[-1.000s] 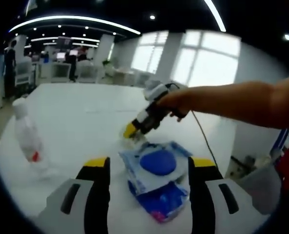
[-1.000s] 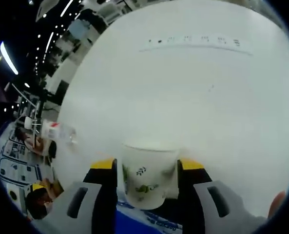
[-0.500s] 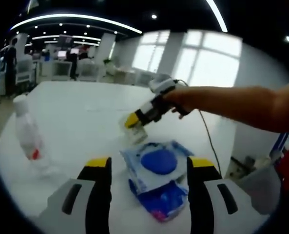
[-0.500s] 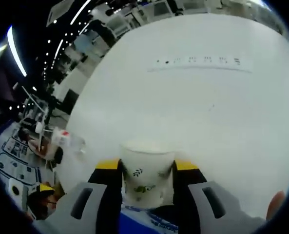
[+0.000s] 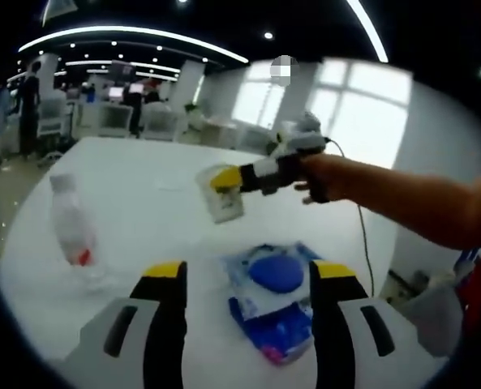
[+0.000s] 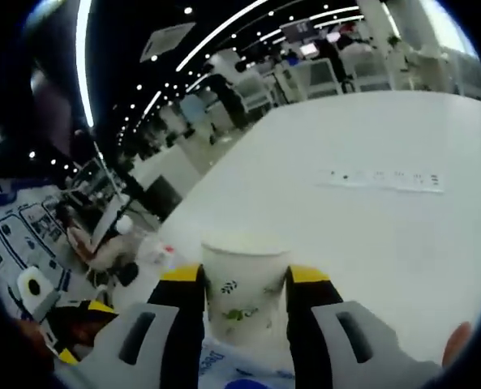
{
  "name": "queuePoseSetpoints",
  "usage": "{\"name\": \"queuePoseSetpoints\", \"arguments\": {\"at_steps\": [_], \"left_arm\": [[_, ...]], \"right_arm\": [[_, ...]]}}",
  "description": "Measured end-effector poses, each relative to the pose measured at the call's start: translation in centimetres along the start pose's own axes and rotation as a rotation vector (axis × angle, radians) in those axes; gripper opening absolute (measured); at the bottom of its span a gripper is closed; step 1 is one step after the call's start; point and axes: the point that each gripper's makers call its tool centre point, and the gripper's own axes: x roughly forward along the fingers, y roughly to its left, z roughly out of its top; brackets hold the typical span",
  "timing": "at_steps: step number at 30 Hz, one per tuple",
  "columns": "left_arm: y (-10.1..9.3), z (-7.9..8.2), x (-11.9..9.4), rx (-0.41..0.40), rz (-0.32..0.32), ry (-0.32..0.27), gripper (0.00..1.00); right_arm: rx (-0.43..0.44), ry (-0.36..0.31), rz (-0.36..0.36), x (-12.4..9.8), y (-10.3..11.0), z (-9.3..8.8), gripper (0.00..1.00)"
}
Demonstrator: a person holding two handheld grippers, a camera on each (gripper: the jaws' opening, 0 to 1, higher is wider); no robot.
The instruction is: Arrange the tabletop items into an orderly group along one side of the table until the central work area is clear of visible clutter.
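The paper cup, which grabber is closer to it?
Right. The right gripper has the paper cup clamped between its jaws, lifted above the table. The left gripper sits lower, apart from the cup, its jaws around the blue wipes packet.

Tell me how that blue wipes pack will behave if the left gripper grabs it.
The wipes pack looks like soft, crinkled plastic, so it would probably flop and sag. Its glossy film may slip between the open jaws of the left gripper. It lies flat, so rolling seems unlikely.
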Motion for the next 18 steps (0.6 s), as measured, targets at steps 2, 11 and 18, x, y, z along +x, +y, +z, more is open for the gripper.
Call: {"name": "queuePoseSetpoints", "arguments": {"at_steps": [2, 11, 18], "left_arm": [[0.8, 0.1, -1.0, -0.009, 0.023, -0.008, 0.57], [2.9, 0.6, -4.6, -0.036, 0.087, -0.048, 0.57], [3.7, 0.7, -6.6, -0.048, 0.113, -0.067, 0.57]], "right_arm": [[-0.017, -0.045, 0.026, 0.4, 1.6, 0.1, 0.38], [-0.239, -0.236, 0.093, 2.6, 7.5, 0.0, 0.38], [-0.425, -0.287, 0.141, 4.7, 10.8, -1.7, 0.38]]}}
